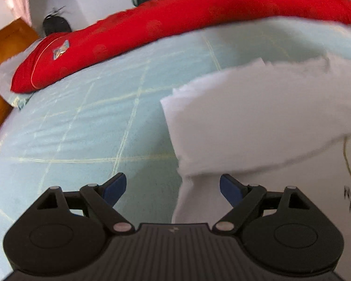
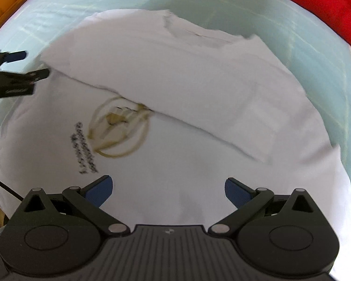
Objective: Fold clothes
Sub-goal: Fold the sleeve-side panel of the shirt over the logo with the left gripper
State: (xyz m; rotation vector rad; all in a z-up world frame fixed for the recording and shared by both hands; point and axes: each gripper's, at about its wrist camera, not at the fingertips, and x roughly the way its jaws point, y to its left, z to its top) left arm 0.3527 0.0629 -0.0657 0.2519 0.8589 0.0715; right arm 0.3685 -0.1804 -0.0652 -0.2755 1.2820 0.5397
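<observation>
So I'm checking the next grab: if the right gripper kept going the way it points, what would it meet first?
Probably the white T-shirt, on plain fabric just below its folded-over flap; the open right gripper holds nothing.

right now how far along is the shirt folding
Done: one side of the white T-shirt is folded across its gold print. In hand: nothing; left gripper and right gripper are both open and empty. Left: remaining folds on the blue sheet.
</observation>
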